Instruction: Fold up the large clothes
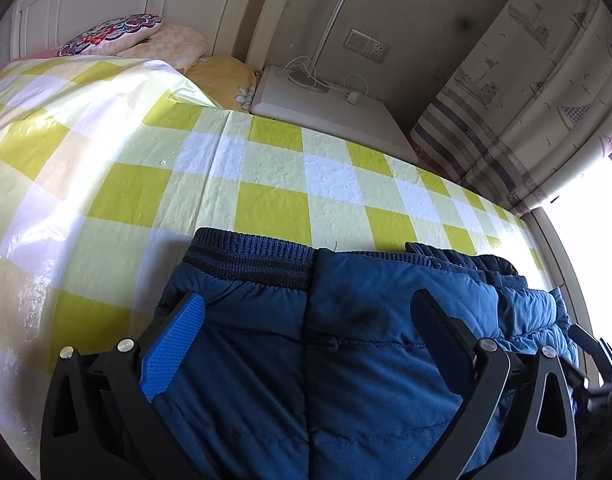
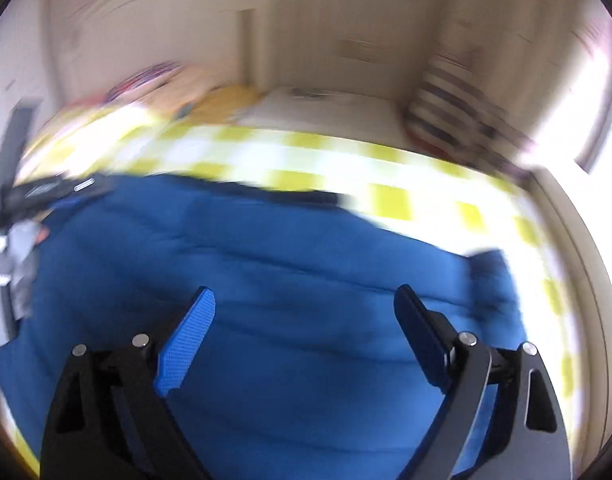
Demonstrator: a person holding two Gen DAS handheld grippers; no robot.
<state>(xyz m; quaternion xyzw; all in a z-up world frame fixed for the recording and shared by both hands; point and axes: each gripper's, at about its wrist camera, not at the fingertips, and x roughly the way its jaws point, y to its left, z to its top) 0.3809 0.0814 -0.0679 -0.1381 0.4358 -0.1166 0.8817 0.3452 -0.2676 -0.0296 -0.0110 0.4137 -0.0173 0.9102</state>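
A blue quilted padded jacket (image 1: 346, 340) with a dark ribbed hem lies on the yellow-and-white checked sheet (image 1: 186, 168) of the bed. My left gripper (image 1: 306, 304) is open just above the jacket, its fingers spread either side of the fabric near the ribbed edge. In the blurred right wrist view the same jacket (image 2: 286, 280) fills the lower half. My right gripper (image 2: 304, 300) is open above it. The left gripper shows at the left edge of that view (image 2: 38, 192). The right gripper shows at the right edge of the left wrist view (image 1: 594, 356).
Pillows (image 1: 146, 40) lie at the head of the bed by a white headboard. A white bedside table (image 1: 326, 100) holds a lamp and cables. A patterned curtain (image 1: 526, 100) hangs at the right beside a bright window.
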